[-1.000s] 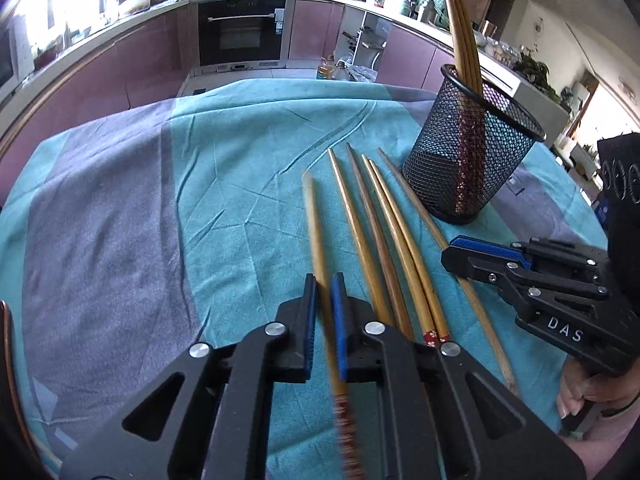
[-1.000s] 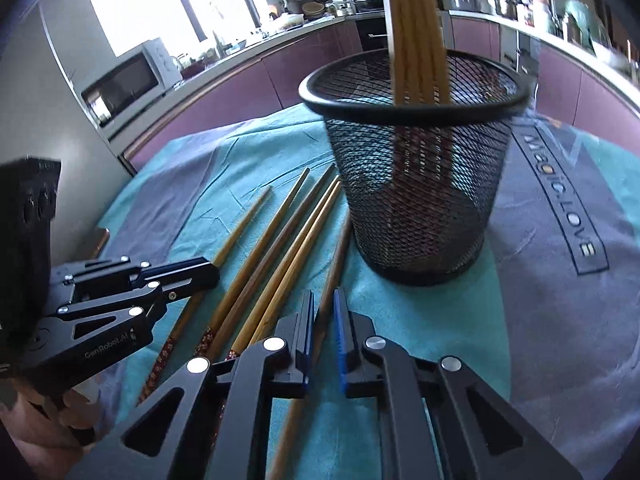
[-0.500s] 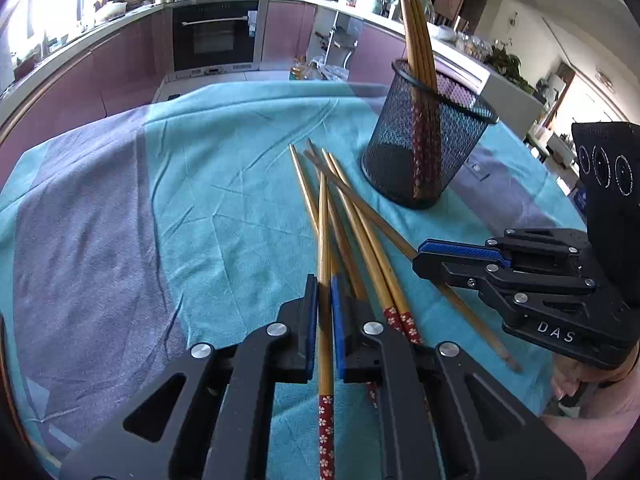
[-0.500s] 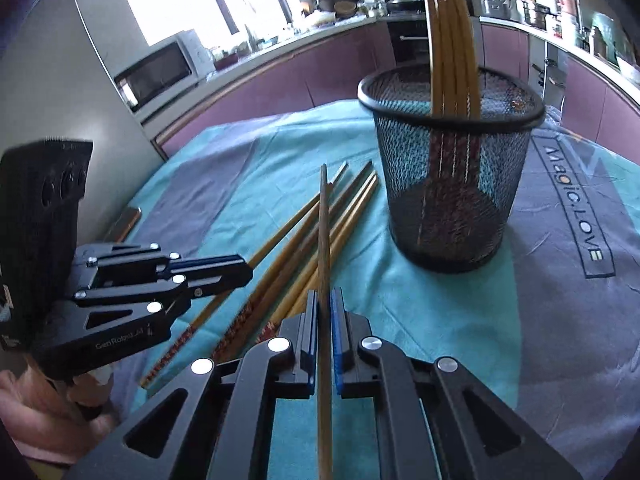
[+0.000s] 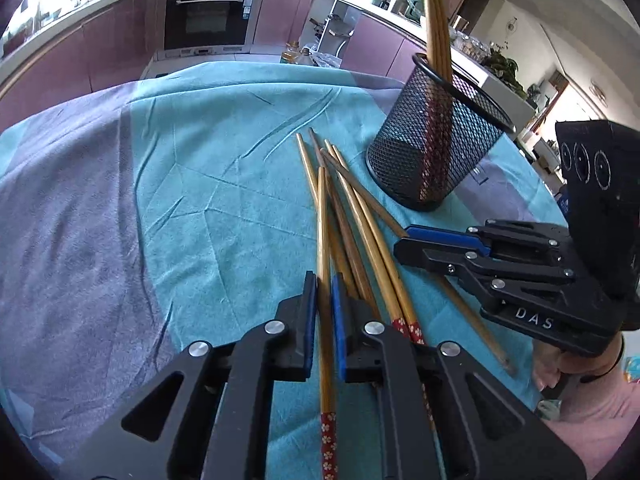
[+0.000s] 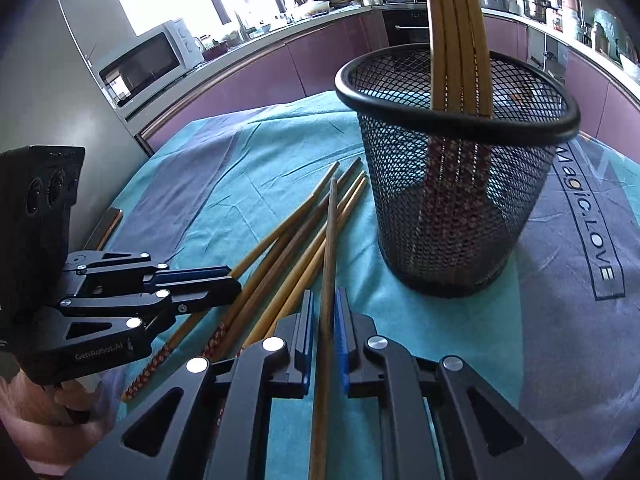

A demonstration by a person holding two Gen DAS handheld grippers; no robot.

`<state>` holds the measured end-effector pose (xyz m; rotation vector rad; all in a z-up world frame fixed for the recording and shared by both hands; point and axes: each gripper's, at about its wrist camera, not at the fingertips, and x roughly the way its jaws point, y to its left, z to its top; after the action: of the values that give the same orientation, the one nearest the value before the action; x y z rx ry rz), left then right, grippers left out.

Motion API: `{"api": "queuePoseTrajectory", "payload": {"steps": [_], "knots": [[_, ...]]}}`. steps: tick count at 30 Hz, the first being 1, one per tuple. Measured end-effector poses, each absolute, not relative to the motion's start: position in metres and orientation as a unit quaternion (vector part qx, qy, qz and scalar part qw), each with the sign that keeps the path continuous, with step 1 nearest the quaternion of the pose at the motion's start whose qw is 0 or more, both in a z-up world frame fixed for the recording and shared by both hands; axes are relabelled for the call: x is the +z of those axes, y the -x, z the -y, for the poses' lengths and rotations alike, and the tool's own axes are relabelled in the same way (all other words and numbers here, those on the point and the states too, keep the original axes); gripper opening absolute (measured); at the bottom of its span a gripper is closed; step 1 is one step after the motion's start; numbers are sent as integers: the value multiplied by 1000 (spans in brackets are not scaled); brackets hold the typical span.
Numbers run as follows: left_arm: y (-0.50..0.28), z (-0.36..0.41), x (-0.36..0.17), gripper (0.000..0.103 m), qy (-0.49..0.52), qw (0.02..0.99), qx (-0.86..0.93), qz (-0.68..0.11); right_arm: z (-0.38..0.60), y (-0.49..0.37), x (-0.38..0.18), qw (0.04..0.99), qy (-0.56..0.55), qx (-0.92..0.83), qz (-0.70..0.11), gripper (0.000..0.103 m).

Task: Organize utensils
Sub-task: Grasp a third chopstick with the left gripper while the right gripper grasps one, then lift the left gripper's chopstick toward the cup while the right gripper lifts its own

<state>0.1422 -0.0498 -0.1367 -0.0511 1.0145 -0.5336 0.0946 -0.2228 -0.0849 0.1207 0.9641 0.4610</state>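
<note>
Left gripper (image 5: 324,296): jaws closed down to the width of 1 bamboo chopstick (image 5: 325,248), which they clamp between blue pads; the shaft runs forward over the table and its red flower-patterned end (image 5: 329,440) trails back under the gripper body. Right gripper (image 6: 325,312): jaws likewise narrowed onto 1 darker chopstick (image 6: 328,256), pinched between blue pads, tip pointing ahead toward the loose pile, butt end running back out of frame. In the left wrist view the right gripper (image 5: 416,242) sits to the right, just above the pile; in the right wrist view the left gripper (image 6: 224,284) sits to the left, its fingers over the same pile. Loose chopsticks (image 5: 360,220): several bamboo pieces lying fanned and partly crossed on the cloth between the 2 grippers, tips toward the far side, patterned red ends toward the grippers; exact count cannot be told where they overlap. Mesh holder (image 6: 456,208): black wire cup, upright, just beside the pile on its right, apart from both grippers. Contents: 4 chopsticks (image 6: 456,32) standing tips up, leaning against the rim, red patterned ends down inside. Support: table under a teal and grey cloth (image 5: 200,184), creased, lettered "Magic.LOVE" (image 6: 588,216) to the right of the holder. Background: microwave (image 6: 148,64) on a counter, built-in oven (image 5: 208,16), purple cabinet fronts.
</note>
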Motion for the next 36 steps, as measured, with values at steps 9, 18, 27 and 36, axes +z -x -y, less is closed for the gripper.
{"api": "queuePoseTrajectory", "payload": {"steps": [9,18,27,36], "knots": [[-138,50,-126,7,32,846,-250,-469,236,-76,-63,873,-64,235,-423,6],[-120,43,-75,7,39,863,-284,-415,254,-55,-23,895,-69,247,-365,6],[-105,34,-28,7,49,871,-326,-366,273,-42,7,912,-88,247,-316,6],[-101,34,5,7,66,878,-344,-327,289,-45,28,921,-103,248,-282,6]]}}
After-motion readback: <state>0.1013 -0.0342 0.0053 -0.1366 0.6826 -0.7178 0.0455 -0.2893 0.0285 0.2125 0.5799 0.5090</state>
